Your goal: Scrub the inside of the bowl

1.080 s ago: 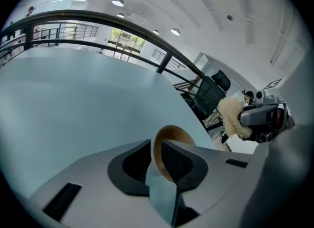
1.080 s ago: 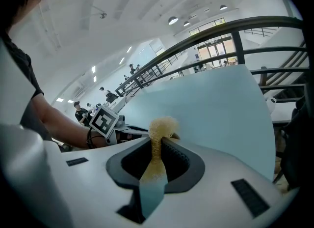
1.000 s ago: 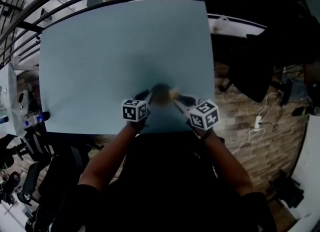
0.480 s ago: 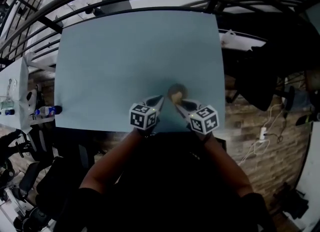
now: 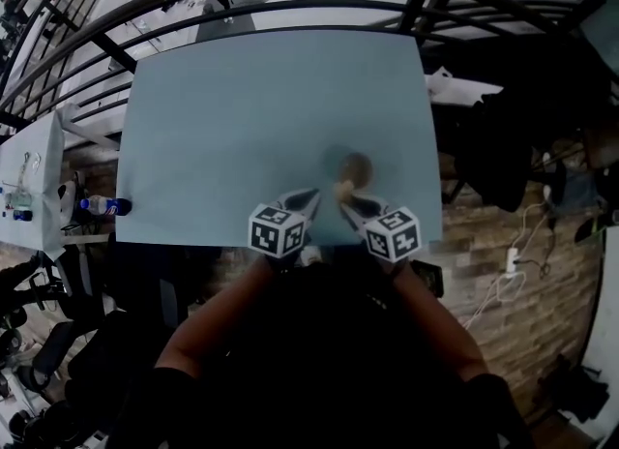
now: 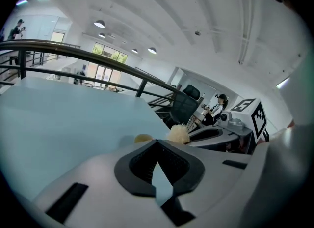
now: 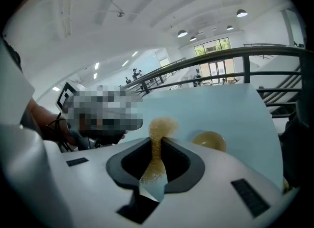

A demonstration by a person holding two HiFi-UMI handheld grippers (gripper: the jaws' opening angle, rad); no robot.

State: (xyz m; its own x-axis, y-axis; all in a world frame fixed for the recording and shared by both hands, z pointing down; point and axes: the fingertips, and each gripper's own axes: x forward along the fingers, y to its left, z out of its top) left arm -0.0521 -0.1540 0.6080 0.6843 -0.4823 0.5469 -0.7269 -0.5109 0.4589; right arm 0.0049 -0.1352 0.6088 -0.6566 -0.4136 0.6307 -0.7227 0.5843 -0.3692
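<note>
The bowl (image 5: 355,165), small and tan, sits on the pale blue table (image 5: 222,128) right of the head view's middle, not far from the table's lower edge; nothing holds it. The scrubber (image 7: 161,126), a coarse tan strip with a tufted end, is pinched in the right gripper (image 7: 156,146), whose jaws are clamped on it; in the right gripper view the tuft stands left of the bowl and not inside it. The left gripper (image 6: 157,143) has its jaws drawn together at the tips with only table showing between them, so it carries nothing and steadies nothing. The likely trouble is this: a light bowl with no grip on it may skate or tip as the scrubber presses in, and so close to the table's lower edge it could go over; the thin strip may also fold or slip in the jaws under side load. The head view alone gives the layout, though the bowl is blurred there; the right gripper view shows the bowl's rounded outer side and the hold on the scrubber; the left gripper view hides most of the bowl behind its own body, showing only a sliver beside the tuft.
</note>
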